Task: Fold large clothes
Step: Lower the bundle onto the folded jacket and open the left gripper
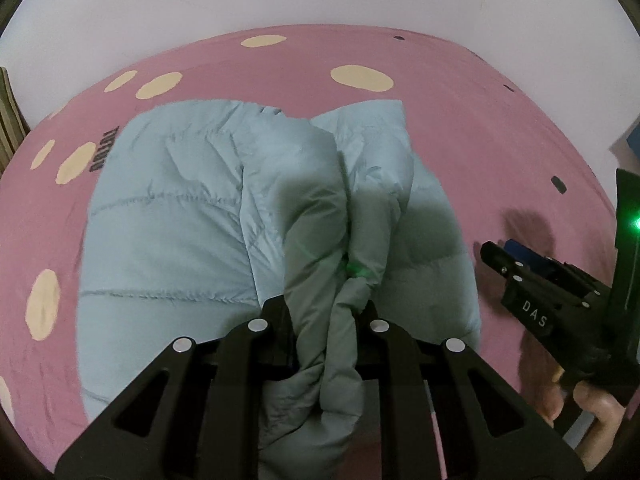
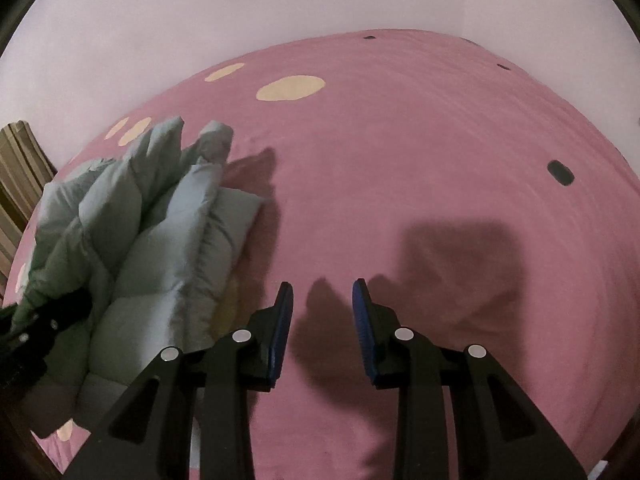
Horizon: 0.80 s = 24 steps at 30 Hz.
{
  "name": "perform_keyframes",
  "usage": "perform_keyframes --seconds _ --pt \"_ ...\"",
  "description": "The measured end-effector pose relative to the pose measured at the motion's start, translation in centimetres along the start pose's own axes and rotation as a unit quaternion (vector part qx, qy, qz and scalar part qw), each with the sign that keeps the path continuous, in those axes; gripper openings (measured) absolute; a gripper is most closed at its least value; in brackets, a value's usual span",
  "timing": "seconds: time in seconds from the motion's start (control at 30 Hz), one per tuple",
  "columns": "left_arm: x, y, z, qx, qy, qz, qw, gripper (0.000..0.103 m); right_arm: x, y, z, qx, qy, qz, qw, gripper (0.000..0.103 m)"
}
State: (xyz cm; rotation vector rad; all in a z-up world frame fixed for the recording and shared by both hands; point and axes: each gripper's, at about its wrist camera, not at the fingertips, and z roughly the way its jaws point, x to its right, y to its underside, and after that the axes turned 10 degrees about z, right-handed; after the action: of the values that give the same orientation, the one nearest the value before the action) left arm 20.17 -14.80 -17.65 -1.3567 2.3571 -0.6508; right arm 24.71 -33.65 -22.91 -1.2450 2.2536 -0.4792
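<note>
Left gripper clamps a bunched fold of the pale blue padded jacket, which lies on the pink spotted bedsheet. Right gripper, jaws parted and empty, hangs over bare sheet right of the jacket.

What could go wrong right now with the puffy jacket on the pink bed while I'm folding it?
1. The left gripper pinches only a bunched strip of the light blue puffy jacket; the slick fabric could slip out.
2. The right gripper is open over the bare pink bedsheet, beside the jacket, so one-sided pulling may drag the fold askew.
3. The puffy layers stand up unevenly and may spring open.
</note>
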Motion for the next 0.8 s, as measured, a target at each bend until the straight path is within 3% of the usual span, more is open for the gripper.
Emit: perform_keyframes --seconds 0.13,0.47,0.8 --pt "1.1 0.2 -0.1 0.004 0.002 -0.005 1.0 0.021 0.6 0.0 0.0 -0.003 0.0 0.011 1.0 0.032" --pt "2.9 -0.1 -2.9 0.02 0.035 -0.02 0.999 0.051 1.3 -0.3 -0.6 0.005 0.001 0.016 1.0 0.032" --pt "4.0 -0.2 -7.4 0.059 0.072 -0.01 0.9956 0.055 1.1 -0.3 -1.8 0.014 0.005 0.01 1.0 0.032"
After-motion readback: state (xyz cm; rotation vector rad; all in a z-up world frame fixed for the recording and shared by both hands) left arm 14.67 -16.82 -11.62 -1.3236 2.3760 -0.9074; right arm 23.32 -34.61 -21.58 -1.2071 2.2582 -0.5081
